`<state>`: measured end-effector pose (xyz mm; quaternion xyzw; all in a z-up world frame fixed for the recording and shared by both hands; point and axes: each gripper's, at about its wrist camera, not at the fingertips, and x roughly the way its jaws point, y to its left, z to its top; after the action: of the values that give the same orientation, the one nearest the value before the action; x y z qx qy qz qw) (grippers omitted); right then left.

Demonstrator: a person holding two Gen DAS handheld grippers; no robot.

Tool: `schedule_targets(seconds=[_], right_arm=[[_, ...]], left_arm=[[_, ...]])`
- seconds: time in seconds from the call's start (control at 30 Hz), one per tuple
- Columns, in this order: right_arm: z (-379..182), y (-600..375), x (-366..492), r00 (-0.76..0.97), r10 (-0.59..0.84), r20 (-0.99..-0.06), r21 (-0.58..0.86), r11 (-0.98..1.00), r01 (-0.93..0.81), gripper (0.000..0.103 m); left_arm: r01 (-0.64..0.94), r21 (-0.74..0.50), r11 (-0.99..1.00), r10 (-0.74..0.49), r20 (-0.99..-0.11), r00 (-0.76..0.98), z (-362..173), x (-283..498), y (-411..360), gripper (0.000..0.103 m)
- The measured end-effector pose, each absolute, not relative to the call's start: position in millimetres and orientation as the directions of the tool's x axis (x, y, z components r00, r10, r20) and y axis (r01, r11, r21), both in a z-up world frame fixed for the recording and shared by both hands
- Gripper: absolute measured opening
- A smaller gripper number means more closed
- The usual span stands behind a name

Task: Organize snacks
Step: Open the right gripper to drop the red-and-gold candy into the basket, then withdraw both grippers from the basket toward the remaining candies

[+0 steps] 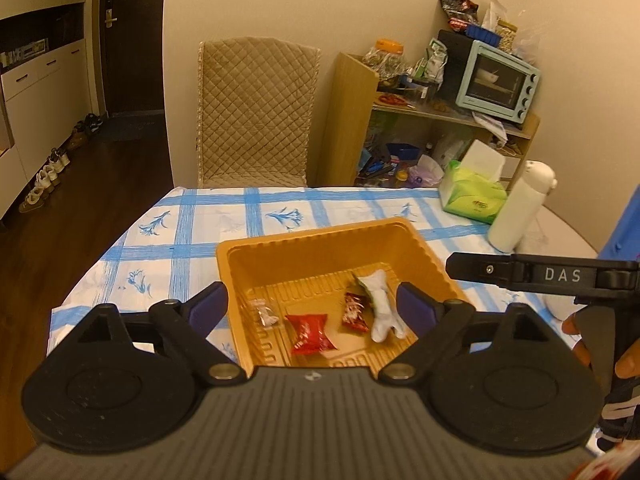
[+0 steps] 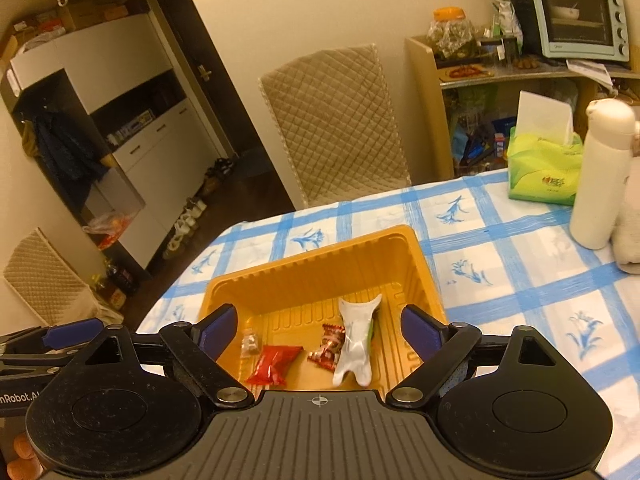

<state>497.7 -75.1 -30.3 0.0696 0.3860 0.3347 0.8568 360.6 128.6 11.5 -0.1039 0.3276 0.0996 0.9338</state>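
Left gripper [image 1: 312,306]: wide open, empty.
Right gripper [image 2: 316,330]: wide open, empty.
Orange tray [image 2: 320,252]: lay at 12 o'clock of both, snacks inside.

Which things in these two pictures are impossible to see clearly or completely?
- Orange tray: near rim, left wrist view, hidden behind the gripper body.
- Small clear packet: right wrist view, too small to tell its contents.
- Red wrapper: print blurred.
- Right gripper: left wrist view, one finger shows, the rest cut off by the edge.
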Motion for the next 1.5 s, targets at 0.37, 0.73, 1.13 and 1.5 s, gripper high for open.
schedule_targets(seconds=[0.37,0.73,1.13,1.5], right_arm=[[-9.5,-122.0,435.2,0.470,0.664,-0.582,0.371,0.730,-0.574,0.091],[-19.3,-161.7,378.1,0.416,0.665,-0.620,0.355,0.710,-0.608,0.091],[-41.2,-195.7,346.1,0.393,0.635,-0.665,0.329,0.722,-0.609,0.091],[-74.6,-206.2,326.0,0.326,0.600,-0.731,0.332,0.730,-0.597,0.091]], left_arm=[[-0.247,-0.137,0.959,0.114,-0.613,0.782,27.8,298.8,87.8,0.092],[-0.263,-0.156,0.952,0.109,-0.631,0.768,20.0,237.2,60.5,0.092],[-0.286,-0.117,0.951,0.138,-0.668,0.731,-7.1,193.1,37.6,0.092],[-0.298,-0.118,0.947,0.118,-0.736,0.666,-37.5,175.1,19.8,0.092]])
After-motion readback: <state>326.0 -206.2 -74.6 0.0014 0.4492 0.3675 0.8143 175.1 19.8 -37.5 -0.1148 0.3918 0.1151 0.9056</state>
